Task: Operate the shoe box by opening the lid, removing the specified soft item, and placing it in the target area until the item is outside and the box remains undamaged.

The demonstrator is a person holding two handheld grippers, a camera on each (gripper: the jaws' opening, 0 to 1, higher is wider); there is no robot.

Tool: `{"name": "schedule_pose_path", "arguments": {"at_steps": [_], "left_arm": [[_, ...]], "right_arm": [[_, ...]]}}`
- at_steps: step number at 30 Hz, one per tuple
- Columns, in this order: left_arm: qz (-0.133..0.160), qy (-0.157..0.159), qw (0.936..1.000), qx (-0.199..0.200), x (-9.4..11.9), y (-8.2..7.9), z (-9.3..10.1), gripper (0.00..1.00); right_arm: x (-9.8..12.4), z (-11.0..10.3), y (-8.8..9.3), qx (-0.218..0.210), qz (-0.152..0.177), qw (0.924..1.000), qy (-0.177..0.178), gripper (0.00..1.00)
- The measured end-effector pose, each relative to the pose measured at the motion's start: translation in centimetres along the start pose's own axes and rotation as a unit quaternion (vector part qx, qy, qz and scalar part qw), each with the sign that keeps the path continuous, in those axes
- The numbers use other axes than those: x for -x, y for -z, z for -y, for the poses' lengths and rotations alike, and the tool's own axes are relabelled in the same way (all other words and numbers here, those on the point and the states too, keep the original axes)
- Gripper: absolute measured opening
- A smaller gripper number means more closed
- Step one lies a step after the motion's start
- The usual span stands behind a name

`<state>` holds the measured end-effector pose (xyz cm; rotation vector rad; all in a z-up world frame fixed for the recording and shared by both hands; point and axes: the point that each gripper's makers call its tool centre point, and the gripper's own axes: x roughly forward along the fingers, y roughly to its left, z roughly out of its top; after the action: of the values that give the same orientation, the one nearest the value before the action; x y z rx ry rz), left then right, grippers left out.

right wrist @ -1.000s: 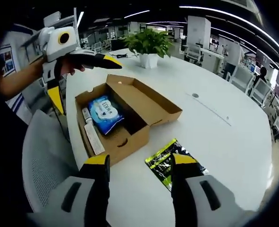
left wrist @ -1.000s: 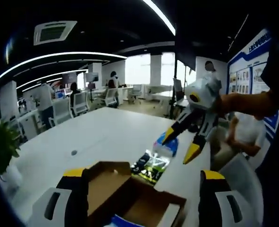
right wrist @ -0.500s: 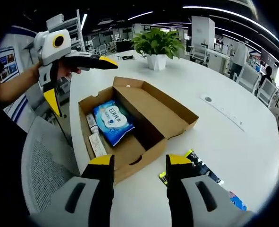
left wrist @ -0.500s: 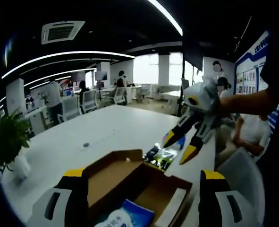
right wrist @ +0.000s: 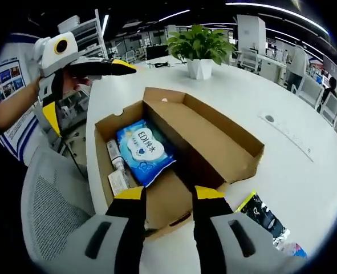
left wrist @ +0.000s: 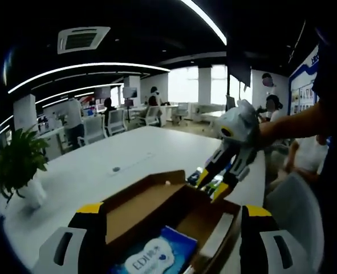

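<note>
Brown cardboard shoe box (right wrist: 174,154) lies lid-open, blue soft wipes pack (right wrist: 145,149) inside it; both hand-held grippers, right (right wrist: 167,197) and left (left wrist: 168,214), hover above, open and empty, presumably for the pick.

Open cardboard shoe box (right wrist: 214,142) on the table, lid folded back, blue wipes pack (right wrist: 145,149) lying inside.
</note>
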<state>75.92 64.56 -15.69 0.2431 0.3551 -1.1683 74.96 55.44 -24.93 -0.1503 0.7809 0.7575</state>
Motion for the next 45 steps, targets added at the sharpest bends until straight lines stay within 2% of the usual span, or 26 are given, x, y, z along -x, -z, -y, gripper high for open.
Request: {"name": "schedule_pose_path", "arguments": {"at_steps": [9, 11, 16, 29, 36, 41, 45], "left_arm": [[-0.005, -0.011, 0.9999, 0.002, 1.9, 1.8, -1.2, 1.0], [-0.004, -0.014, 0.9999, 0.005, 2.2, 2.2, -1.4, 1.0], [-0.01, -0.021, 0.9996, 0.015, 3.2, 4.0, -2.3, 0.99], [-0.008, -0.028, 0.9992, 0.026, 5.2, 6.1, -3.0, 0.99], [-0.004, -0.043, 0.9986, 0.03, 6.1, 6.8, -3.7, 0.93], [-0.003, -0.05, 0.9982, 0.031, 6.7, 7.4, -3.9, 0.83], [-0.004, -0.063, 0.9973, 0.038, 7.0, 7.8, -4.1, 0.78]], "right_arm": [[-3.2, 0.2, 0.1, 0.001, -0.025, 0.9997, -0.008, 0.29], [-3.6, -0.1, 0.6, -0.002, -0.04, 0.9992, 0.0, 0.28], [-5.6, 0.4, 0.7, -0.022, -0.057, 0.9981, 0.007, 0.27], [-9.0, -0.4, 1.2, -0.044, -0.093, 0.9946, 0.011, 0.25], [-10.9, -0.9, 1.5, -0.074, -0.101, 0.9922, 0.009, 0.22], [-11.7, -1.3, 1.7, -0.092, -0.106, 0.99, 0.01, 0.2], [-12.0, -1.5, 1.4, -0.107, -0.102, 0.9889, 0.007, 0.12]]}}
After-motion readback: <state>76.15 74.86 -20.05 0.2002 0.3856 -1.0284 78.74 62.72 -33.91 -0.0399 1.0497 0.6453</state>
